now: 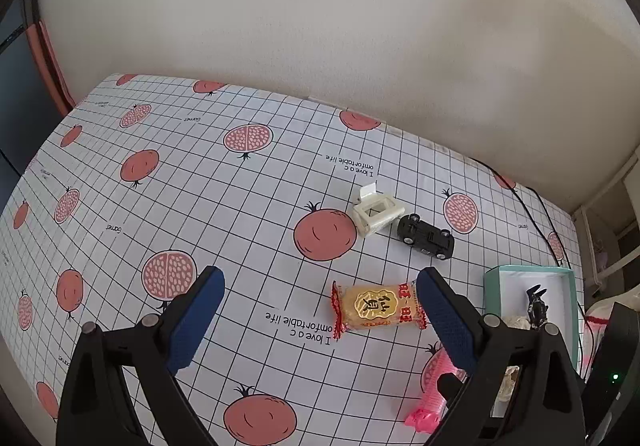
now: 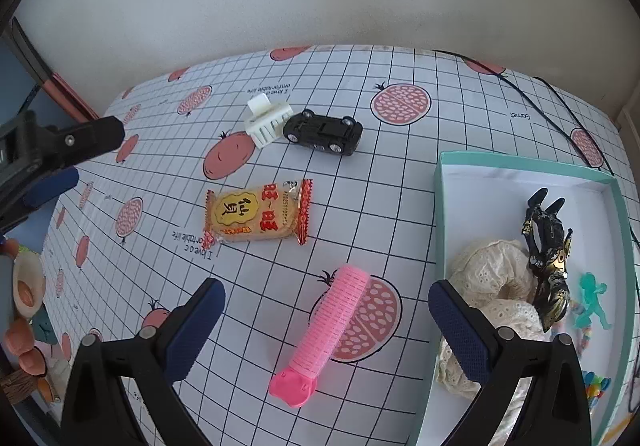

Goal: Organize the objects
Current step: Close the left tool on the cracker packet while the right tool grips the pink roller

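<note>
Beside the teal box (image 2: 524, 166) on the pomegranate-print tablecloth (image 2: 400, 182) lie your loose things. Your pink hair roller (image 2: 332, 326) is a ribbed tube with a flat pink cap at its near end, lying slantwise just left of the box. Farther from the box sits the snack packet (image 2: 256, 216), orange-yellow with red crimped ends and Chinese characters. Beyond it, a white plastic clip (image 2: 267, 122) touches the nose of a black toy car (image 2: 323, 132) that lies wheels up.

Inside the box you have a cream lace scrunchie (image 2: 492, 278), a black-and-gold claw clip (image 2: 548, 246) and a translucent teal figure (image 2: 592, 302); the box's left wall stands close to the roller. Left of the packet the cloth is bare well out to the table's far edge at the wall. A black cable (image 2: 560, 98) runs behind the box.

Your right gripper (image 2: 326, 306) is wide open and holds nothing; the roller lies between its blue pads, nearer you than the tips. Your left gripper (image 1: 320, 294) is equally spread and empty, with the packet (image 1: 378, 306) between its tips, close to the inner pad.
</note>
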`<state>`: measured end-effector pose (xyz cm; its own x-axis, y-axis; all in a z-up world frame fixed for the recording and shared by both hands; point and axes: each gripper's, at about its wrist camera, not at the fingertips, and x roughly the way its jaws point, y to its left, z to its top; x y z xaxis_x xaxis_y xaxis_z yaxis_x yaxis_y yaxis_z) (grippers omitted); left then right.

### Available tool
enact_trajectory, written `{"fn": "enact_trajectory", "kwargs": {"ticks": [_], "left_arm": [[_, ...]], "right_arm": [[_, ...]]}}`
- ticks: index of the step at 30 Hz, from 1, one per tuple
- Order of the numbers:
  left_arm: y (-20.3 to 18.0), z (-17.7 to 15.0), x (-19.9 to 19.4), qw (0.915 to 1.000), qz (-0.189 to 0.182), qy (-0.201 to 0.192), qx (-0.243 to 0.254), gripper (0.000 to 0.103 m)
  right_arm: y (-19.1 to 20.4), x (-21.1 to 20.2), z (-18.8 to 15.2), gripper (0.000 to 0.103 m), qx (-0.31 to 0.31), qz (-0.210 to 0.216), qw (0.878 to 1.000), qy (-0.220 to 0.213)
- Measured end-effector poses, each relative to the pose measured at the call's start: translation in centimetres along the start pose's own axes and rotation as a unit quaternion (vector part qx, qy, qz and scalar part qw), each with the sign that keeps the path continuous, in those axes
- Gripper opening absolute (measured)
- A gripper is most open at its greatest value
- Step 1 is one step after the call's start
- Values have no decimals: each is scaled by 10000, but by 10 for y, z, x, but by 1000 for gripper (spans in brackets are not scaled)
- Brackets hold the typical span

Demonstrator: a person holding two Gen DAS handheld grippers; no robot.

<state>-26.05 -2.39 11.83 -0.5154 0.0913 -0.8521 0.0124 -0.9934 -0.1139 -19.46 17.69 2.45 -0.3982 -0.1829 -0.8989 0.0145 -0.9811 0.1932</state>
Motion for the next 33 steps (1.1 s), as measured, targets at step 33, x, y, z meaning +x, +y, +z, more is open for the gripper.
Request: {"fn": "enact_trajectory", "kwargs": {"ticks": [33], "left_arm": [[-54,-38,100,9887,300,823,1216,97]], "right_arm": [[-2,33,-17,103,-137,-36,9976,671]]}}
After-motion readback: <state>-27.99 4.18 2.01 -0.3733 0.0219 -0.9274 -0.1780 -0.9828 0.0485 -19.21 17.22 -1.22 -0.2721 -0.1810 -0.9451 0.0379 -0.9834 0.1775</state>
